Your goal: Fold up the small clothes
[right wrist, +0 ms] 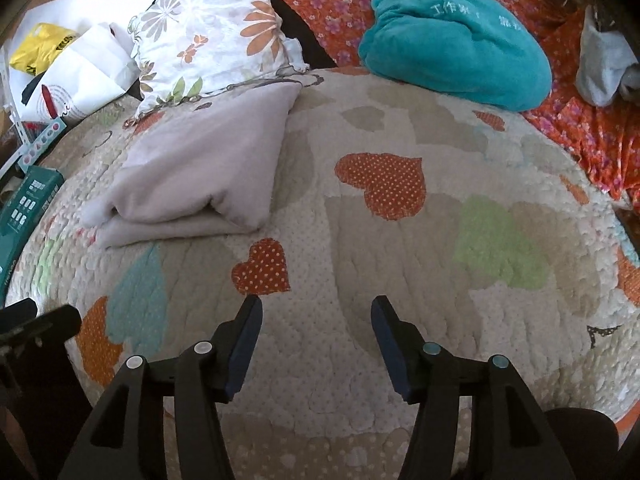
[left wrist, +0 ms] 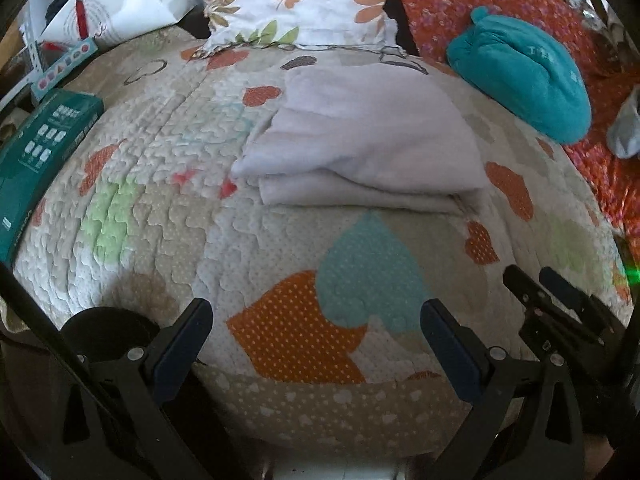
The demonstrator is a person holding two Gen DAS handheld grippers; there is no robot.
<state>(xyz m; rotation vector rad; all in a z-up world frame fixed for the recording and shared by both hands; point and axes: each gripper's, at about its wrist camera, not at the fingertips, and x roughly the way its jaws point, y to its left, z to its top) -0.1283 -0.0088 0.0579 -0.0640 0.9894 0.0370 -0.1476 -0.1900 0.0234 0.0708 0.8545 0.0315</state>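
A bed fills both views, covered by a quilt [left wrist: 168,216] patched with orange, teal and green hearts, with a floral pillow [left wrist: 296,4] at its far edge and an orange flowered sheet [left wrist: 480,4] to the far right. The pale lilac garment [left wrist: 360,140] lies already doubled over in the middle of the quilt, beyond both tools and apart from them, its folded edges facing the near side. Both tools hang above bare quilt with nothing in them: the left tool [left wrist: 316,334] has its jaws spread wide, and the right tool [right wrist: 316,320] stands open too, a narrower gap between its pads. The main risk from here is in the pick-up — the near edge is a stack of soft layers, so a pinch taken too shallow would likely lift only the top layer and peel the fold open. A pinch pressed too deep could catch the puffy quilt along with the cloth and drag it. Uneven lifting by the two tools would skew the next fold. The teal plush bundle [left wrist: 524,80] to the far right and the teal box [left wrist: 44,148] at the left edge sit near enough that a wide swing of cloth might brush them — though both look clear of the garment now.
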